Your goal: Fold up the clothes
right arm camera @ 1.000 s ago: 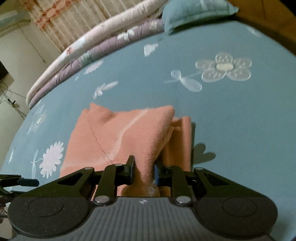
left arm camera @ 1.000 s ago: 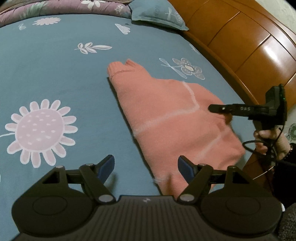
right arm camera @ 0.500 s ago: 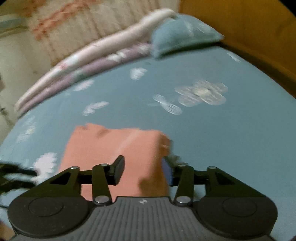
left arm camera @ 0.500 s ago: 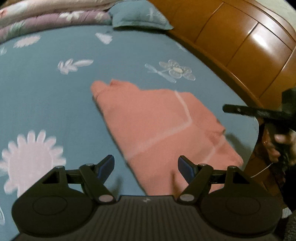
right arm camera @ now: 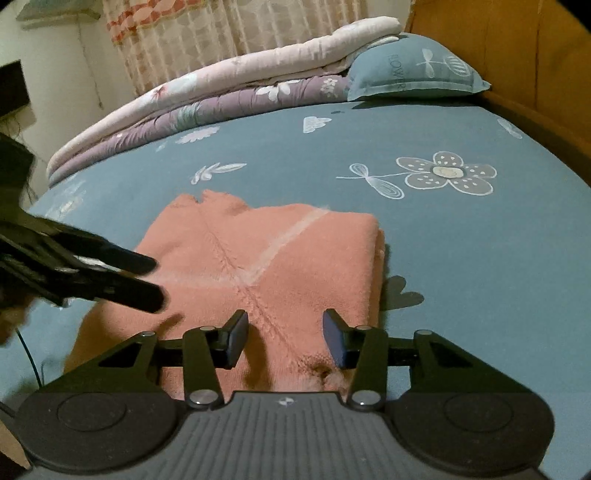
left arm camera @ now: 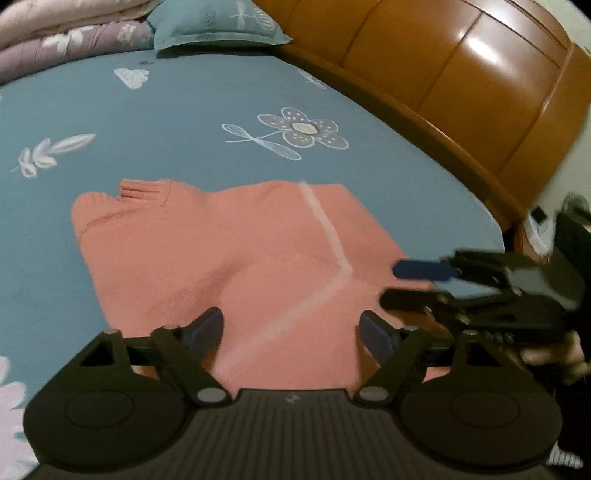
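A salmon-pink knitted sweater (left arm camera: pixel 236 251) with a pale stripe lies folded flat on the blue flowered bedsheet (left arm camera: pixel 155 122); it also shows in the right wrist view (right arm camera: pixel 266 258). My left gripper (left arm camera: pixel 291 330) is open and empty, just above the sweater's near edge. My right gripper (right arm camera: pixel 285 334) is open and empty over the sweater's near right part. In the left wrist view the right gripper (left arm camera: pixel 410 282) reaches in from the right over the sweater's corner. In the right wrist view the left gripper (right arm camera: pixel 147 280) reaches in from the left.
A wooden headboard (left arm camera: pixel 461 85) runs along the right side of the bed. A blue pillow (right arm camera: pixel 410 70) and folded quilts (right arm camera: pixel 221 96) lie at the far end. A curtain (right arm camera: pixel 221 29) hangs behind them.
My right gripper has let go of the sweater fold and opened; the fold now lies flat. Both grippers have moved closer together over the sweater's near edge.
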`<state>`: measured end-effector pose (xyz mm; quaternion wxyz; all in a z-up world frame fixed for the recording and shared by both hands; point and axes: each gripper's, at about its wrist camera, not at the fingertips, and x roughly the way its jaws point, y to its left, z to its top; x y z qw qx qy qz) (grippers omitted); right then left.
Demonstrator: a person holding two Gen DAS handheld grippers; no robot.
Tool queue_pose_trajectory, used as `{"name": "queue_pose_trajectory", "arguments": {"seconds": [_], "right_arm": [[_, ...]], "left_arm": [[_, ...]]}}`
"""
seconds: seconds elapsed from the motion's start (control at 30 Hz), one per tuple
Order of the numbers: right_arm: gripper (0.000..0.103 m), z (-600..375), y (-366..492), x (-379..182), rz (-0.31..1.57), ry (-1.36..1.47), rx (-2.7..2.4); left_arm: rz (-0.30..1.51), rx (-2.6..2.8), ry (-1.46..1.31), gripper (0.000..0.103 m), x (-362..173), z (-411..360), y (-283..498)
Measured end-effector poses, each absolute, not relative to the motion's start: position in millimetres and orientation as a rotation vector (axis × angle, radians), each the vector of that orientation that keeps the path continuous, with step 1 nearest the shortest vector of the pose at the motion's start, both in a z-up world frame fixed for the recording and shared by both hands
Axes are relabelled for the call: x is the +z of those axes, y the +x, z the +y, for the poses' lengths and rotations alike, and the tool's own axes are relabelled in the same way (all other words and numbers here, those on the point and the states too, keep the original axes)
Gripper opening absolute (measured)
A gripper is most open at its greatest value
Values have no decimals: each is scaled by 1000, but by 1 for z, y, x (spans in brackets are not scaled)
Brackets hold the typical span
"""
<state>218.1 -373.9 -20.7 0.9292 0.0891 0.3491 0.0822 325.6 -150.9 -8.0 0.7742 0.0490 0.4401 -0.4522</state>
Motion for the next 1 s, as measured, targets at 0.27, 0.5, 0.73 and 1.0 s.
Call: {"name": "queue_pose_trajectory", "arguments": {"seconds": [0.27, 0.5, 0.73, 1.0], "right_arm": [[69, -377, 192, 3, 695, 280, 253], [68, -373, 169, -29, 811, 336, 278], [76, -364, 166, -4, 775, 366, 363], [78, -342, 158, -13, 864, 313, 335]], "left_arm": [[941, -971, 141, 87, 18, -162, 320], [1010, -908, 104, 88, -7, -170, 331], [1018, -916, 117, 90, -8, -173, 335], [1016, -919, 128, 91, 0, -169, 333]]}}
